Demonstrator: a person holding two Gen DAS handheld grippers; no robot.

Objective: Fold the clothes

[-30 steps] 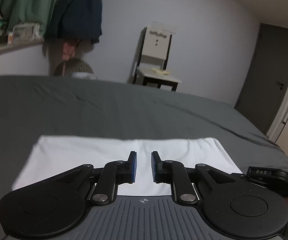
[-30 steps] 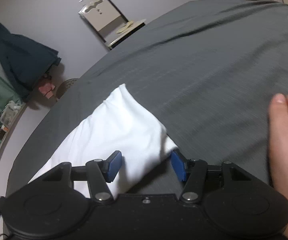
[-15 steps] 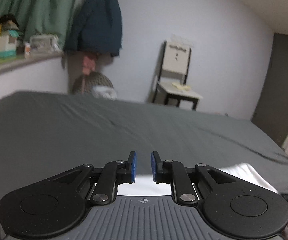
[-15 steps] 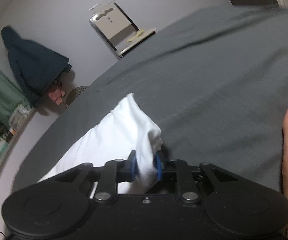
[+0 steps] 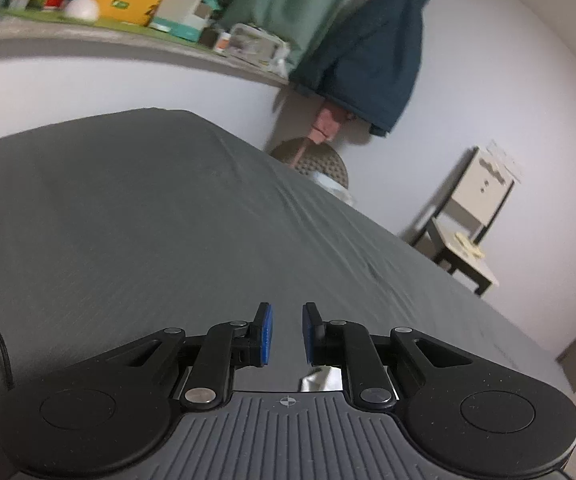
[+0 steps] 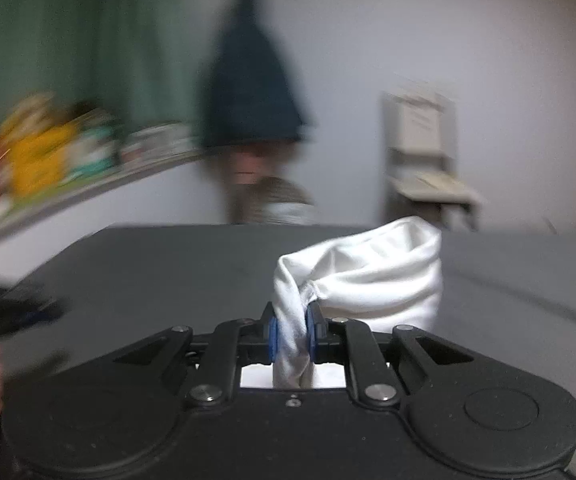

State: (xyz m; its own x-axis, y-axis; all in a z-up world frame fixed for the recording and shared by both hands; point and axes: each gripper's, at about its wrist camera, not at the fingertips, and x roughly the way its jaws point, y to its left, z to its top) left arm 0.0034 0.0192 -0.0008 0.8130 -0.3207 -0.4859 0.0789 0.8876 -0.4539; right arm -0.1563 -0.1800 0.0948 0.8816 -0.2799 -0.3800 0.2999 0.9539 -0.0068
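- The right tongs are clamped on a bunched fold of the white garment.
- The garment is held lifted above the grey bed; its loose bulk is seen just beyond the blue pads.
- The left tongs are held above the bed, slightly parted, with nothing between them.

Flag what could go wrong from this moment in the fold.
1. The right gripper pinches only a narrow bunched edge of the white garment; the rest hangs bunched to one side, so it may slip out or land crumpled on the grey bed.
2. The left gripper is open with nothing between its pads, so the garment has no second hold.
3. The right wrist view is motion-blurred, suggesting fast movement that could undo earlier folds.
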